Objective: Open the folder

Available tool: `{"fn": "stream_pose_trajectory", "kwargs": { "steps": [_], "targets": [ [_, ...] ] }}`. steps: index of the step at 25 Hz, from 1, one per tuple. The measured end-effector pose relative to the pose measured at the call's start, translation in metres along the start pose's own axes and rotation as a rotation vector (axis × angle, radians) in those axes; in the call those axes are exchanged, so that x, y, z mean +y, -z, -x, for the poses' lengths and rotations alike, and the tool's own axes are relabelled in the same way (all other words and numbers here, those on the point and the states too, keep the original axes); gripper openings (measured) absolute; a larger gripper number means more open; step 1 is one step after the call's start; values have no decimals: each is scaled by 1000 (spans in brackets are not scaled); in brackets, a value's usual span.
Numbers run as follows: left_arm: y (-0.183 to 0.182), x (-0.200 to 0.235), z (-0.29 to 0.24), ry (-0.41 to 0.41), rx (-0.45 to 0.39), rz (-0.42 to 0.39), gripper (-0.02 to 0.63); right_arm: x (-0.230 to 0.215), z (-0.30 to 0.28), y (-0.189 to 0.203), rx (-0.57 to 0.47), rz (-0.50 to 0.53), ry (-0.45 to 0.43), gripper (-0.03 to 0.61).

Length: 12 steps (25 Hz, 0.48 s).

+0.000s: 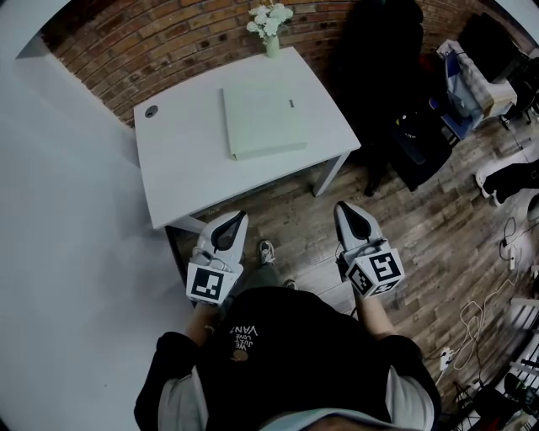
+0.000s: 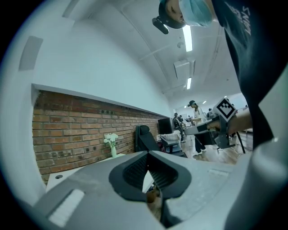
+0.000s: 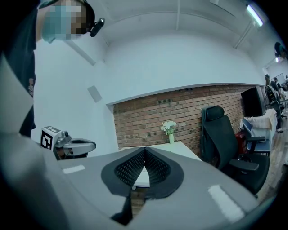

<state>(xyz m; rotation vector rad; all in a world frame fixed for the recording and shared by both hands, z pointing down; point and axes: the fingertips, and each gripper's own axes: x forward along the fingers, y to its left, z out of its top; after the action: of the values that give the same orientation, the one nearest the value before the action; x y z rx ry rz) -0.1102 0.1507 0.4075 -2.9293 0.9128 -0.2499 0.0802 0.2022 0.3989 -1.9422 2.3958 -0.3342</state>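
There is one folder (image 1: 263,122), a pale greenish-white, square, flat one, and it lies closed near the middle of the single white rectangular surface (image 1: 181,164), with its cover down and a small dark mark near its right edge. The thick edge of the folder faces the person. One small pale vase (image 1: 272,44) stands at the far edge of the surface against the red brick wall (image 1: 168,42); it holds a bunch of white flowers (image 1: 269,18). A single round cable hole (image 1: 151,110) sits in the far left corner of the surface. There are two grippers, both held over the wooden plank floor (image 1: 421,236) on the near side of the surface, well apart from the folder. The left gripper (image 1: 242,217) has its jaws pressed fully together with nothing between them, and the right gripper (image 1: 341,207) likewise has its jaws closed on nothing. One black office chair (image 3: 220,134) stands to the right of the surface.
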Motion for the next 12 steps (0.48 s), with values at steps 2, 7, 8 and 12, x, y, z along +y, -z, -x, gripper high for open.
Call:
{"fn": "stream_pose_trajectory", "kwargs": {
  "steps": [2,7,8,12],
  "targets": [
    [-1,8,-10,12,-4,1,0,-3,-11,-3,-2,1,9,-3],
    [0,33,-35,36,-8,-7,0,-13,-42,-8,-10,3,28,-3],
    [0,37,-40,41,-10,-10,0,-15,-48,-9,-10,1,31,-3],
    [0,57,-59,66,-17,-24,0,-21,-73,-14,-19,1,46,-3]
  ]
}}
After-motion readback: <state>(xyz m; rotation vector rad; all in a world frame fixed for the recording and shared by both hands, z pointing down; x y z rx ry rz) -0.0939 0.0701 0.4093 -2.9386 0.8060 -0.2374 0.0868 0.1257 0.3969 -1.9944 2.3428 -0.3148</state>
